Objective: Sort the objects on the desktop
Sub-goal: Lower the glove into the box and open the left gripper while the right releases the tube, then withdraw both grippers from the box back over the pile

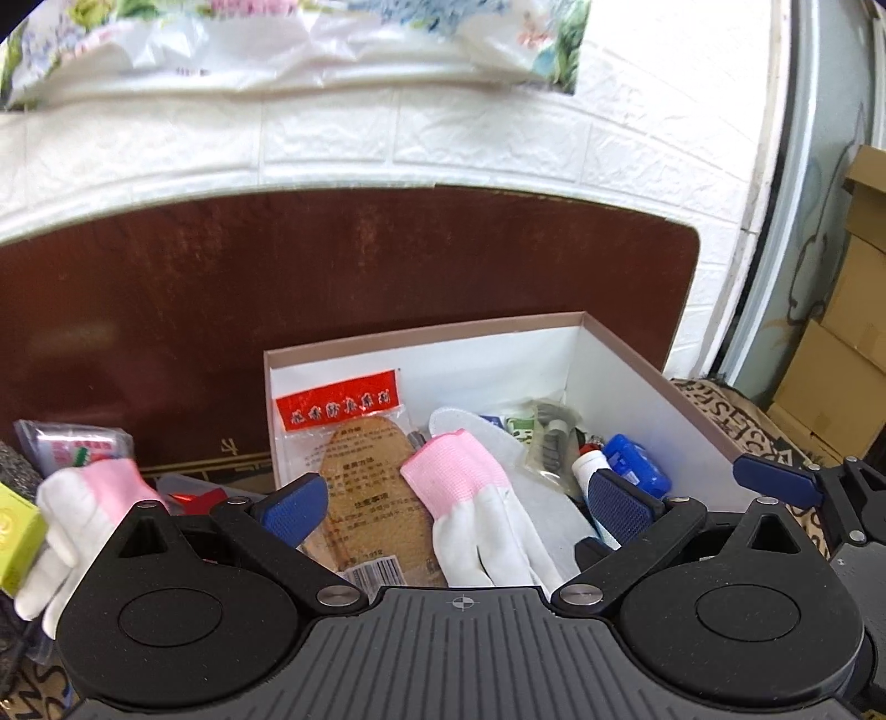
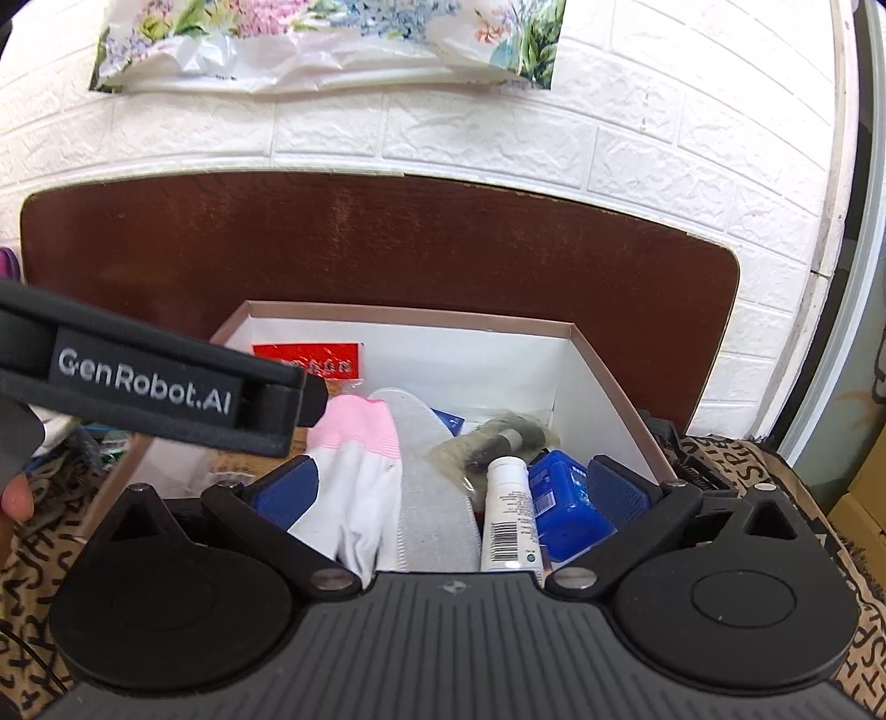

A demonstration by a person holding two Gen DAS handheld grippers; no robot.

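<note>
The open cardboard box (image 1: 620,382) stands on the dark brown tabletop (image 1: 343,277), near the white brick-pattern wall (image 1: 387,144). Inside the box, a white glove with a pink cuff (image 1: 470,509) lies across a packaged brown insole with a red header card (image 1: 354,459) and a pale grey insole (image 2: 432,493). To the right of these lie a white tube (image 2: 506,515), a blue plastic container (image 2: 565,504) and a clear bag holding a dark item (image 2: 498,437); the bag's contents cannot be made out.

Left gripper (image 1: 459,498): jaws spread wide, nothing clamped; the glove in the box lies below the gap, no pad pressing on it. Right gripper (image 2: 451,493): jaws likewise spread wide over the box contents, nothing gripped.

Outside the box, to its left, a second pink-cuffed white glove (image 1: 83,515) lies beside a yellow-green carton (image 1: 16,537) and a small clear packet (image 1: 77,443). A patterned cloth with black lettering (image 2: 775,471) covers the surface at the box's right. A floral plastic sheet (image 2: 332,39) hangs on the wall above. Cardboard cartons (image 1: 853,310) stand at far right.
</note>
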